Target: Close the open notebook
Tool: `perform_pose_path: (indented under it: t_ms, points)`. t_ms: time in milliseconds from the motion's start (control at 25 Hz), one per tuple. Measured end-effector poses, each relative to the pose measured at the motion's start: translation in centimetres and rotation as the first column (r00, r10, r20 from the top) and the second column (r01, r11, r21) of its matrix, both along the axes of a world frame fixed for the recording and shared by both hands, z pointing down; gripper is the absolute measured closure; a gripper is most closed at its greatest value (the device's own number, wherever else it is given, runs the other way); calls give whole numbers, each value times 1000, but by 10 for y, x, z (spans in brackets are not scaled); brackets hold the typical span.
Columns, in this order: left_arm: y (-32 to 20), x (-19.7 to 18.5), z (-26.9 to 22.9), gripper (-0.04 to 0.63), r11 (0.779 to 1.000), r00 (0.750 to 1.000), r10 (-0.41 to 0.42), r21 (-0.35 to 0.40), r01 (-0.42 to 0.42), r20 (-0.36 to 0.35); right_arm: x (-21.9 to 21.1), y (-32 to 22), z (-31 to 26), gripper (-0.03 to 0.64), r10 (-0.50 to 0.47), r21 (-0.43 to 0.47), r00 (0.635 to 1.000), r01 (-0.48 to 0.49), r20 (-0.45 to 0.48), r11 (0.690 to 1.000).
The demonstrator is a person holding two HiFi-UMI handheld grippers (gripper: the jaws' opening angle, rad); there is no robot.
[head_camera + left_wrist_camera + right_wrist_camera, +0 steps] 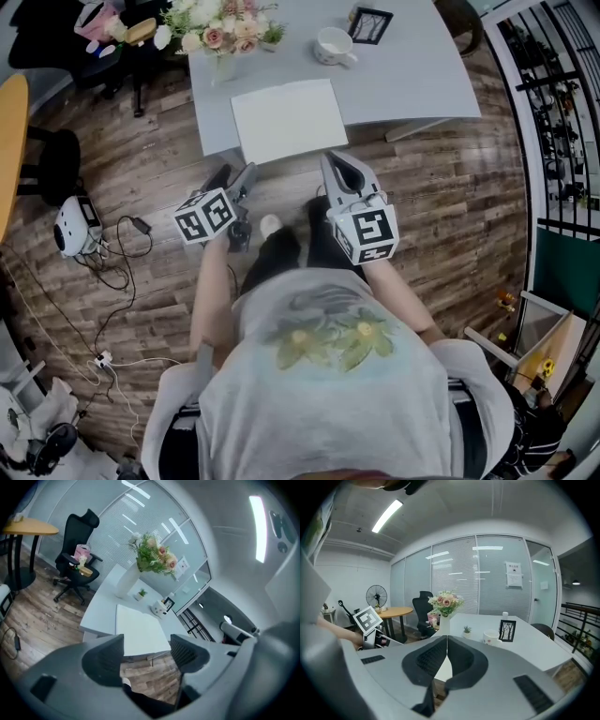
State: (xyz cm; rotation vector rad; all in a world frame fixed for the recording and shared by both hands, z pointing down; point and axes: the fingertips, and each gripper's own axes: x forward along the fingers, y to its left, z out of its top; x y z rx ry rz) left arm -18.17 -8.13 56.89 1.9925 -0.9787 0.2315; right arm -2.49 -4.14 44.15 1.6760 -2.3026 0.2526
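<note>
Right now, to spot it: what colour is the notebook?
Notebook: plain white, best in head view.

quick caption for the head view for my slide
Left gripper open and right gripper shut, both held short of the white notebook lying on the grey table.

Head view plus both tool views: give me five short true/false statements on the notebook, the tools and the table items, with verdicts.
1. The notebook lies at the table's near edge, touched by neither tool. True.
2. The left tool has its jaws apart with nothing between them. True.
3. The right tool is shut on the notebook. False: its jaws are together on nothing, short of the table.
4. The cup stands on the notebook. False: it stands on bare table beyond it, beside the picture frame.
5. A vase of flowers stands on the table beyond the notebook. True.
</note>
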Motion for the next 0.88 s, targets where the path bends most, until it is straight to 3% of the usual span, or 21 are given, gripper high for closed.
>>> perform_pose_path:
  t_ms: [120,360,640,880]
  points:
    - [-7,1,12,295,999,999,-14,-48,12,-31,2,-4,4,598,-7,-15,1000,7,-1,1000]
    - [-23,8,31,295,996,999,-27,-92,24,-29,3,-18,7,598,-46,-28,999,46,-2,999]
    - [-29,15,62,295,989,999,27,-148,-21,35,6,-35,7,598,-76,-35,997,76,-1,997]
    - [-40,19,82,295,979,1000,16,-201,-15,3,10,-44,10,598,-92,-40,996,92,3,995]
